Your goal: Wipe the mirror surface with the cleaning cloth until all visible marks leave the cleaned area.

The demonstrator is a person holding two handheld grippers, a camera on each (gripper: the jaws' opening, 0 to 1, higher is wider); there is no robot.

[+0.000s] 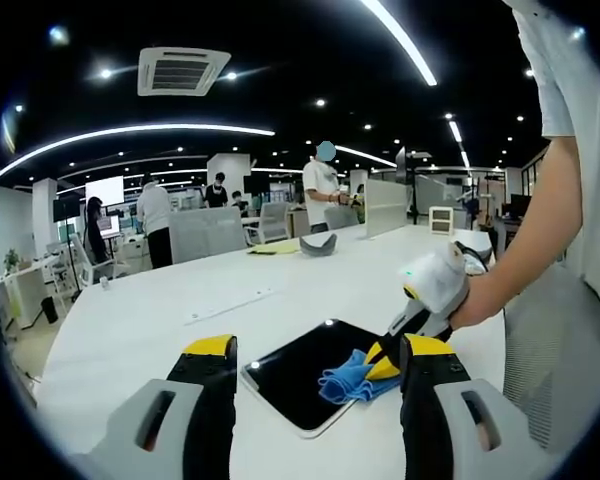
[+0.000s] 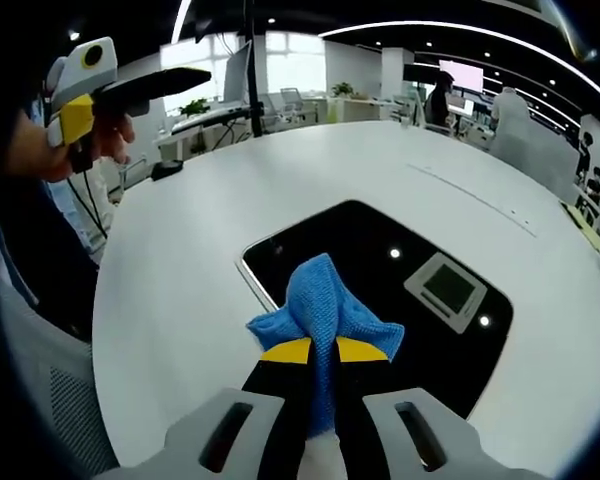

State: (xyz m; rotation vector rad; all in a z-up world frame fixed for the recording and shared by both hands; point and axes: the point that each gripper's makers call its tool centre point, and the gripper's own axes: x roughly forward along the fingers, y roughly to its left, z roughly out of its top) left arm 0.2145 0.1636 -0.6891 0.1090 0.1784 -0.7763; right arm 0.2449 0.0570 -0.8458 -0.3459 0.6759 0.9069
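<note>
White table (image 2: 180,250): right gripper (image 2: 320,352) pinches blue cloth (image 2: 320,300) on mirror (image 2: 380,250); left gripper (image 1: 315,375) wide.

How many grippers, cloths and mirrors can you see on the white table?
Grippers: 2, the left gripper and the right gripper
Blue cloths: 1, the cloth
Mirrors: 1, the mirror
Total: 4

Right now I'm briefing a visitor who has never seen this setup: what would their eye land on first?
Most striking is the bright blue cleaning cloth, pinched in the right hand-held gripper and pressed onto the near part of the dark mirror lying flat on the white table. The left hand-held gripper hangs open and empty above the table on the mirror's near side.
</note>
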